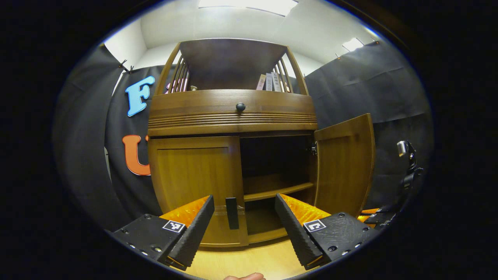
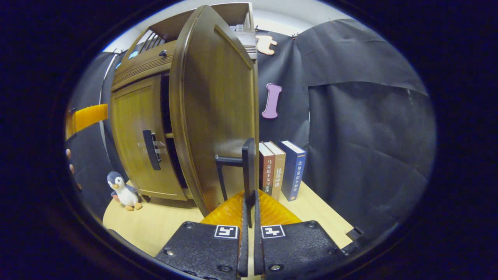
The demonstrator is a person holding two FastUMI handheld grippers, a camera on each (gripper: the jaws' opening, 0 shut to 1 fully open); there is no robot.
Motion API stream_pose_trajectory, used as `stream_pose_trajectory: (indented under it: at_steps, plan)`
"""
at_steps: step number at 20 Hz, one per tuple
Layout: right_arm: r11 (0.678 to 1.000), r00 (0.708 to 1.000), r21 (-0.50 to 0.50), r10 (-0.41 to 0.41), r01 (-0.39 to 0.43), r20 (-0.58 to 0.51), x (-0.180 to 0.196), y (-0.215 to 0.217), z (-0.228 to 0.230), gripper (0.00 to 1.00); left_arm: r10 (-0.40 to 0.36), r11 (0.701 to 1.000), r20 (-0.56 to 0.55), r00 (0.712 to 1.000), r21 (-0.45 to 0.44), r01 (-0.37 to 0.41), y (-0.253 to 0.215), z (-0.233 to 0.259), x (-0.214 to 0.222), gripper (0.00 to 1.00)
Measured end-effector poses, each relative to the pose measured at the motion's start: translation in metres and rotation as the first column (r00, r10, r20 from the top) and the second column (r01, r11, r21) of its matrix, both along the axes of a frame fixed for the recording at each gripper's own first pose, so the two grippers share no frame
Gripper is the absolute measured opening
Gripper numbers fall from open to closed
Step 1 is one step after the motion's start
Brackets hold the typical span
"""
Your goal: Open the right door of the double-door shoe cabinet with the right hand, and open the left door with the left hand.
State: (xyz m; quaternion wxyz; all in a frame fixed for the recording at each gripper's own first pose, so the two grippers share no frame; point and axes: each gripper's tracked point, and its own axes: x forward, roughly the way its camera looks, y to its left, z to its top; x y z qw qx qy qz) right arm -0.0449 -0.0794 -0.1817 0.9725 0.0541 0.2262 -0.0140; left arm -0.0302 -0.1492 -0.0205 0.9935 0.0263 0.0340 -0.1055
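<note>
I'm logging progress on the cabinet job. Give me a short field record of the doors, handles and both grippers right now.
right door: swung open, shelf inside visible
right door handle: clamped between the right gripper's fingers
right gripper: shut on the handle
left door: closed
left door handle: untouched, in line with the gap between the left gripper's fingers
left gripper: open, short of the handle
nearby: toy penguin, three books on the table

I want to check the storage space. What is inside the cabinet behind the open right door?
Behind the right door the cabinet shows one bare shelf with dark space above and below it. The half behind the closed left door is hidden.
</note>
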Motion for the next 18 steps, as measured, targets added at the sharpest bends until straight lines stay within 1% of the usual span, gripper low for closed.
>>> stream_pose_trajectory:
  at_steps: [2,6,7,10,13,16,18]
  plan:
    - [1.0,1.0,0.012,-0.013,0.013,0.002,-0.003,-0.011,0.001,0.07,-0.011,1.0,-0.008,1.0,-0.008,0.011,-0.008,-0.003,0.002,0.95]
    - [0.998,0.998,-0.018,-0.055,0.055,0.021,-0.005,-0.041,0.0,0.07,-0.044,0.999,-0.034,0.998,-0.029,0.043,-0.024,-0.009,0.007,0.95]
    - [0.999,0.999,0.0,-0.05,0.05,0.019,-0.005,-0.044,0.001,0.04,-0.049,0.998,-0.039,0.998,-0.031,0.048,-0.026,-0.011,0.008,0.95]
    - [0.999,0.999,0.008,-0.038,0.038,0.013,-0.007,-0.055,0.002,0.04,-0.064,0.998,-0.056,0.996,-0.034,0.062,-0.034,-0.015,0.01,0.95]
    - [0.999,0.999,-0.016,-0.042,0.042,0.021,-0.01,-0.071,0.005,0.04,-0.065,0.997,-0.066,0.996,-0.039,0.062,-0.035,-0.019,0.016,0.95]
    - [0.995,0.996,-0.043,-0.086,0.087,0.035,-0.012,-0.099,0.009,0.04,-0.06,0.998,-0.087,0.994,-0.043,0.056,-0.034,-0.029,0.019,0.95]
    - [0.993,0.993,-0.041,-0.106,0.108,0.047,-0.013,-0.111,0.017,0.04,-0.054,0.998,-0.095,0.994,-0.041,0.05,-0.034,-0.034,0.022,0.95]
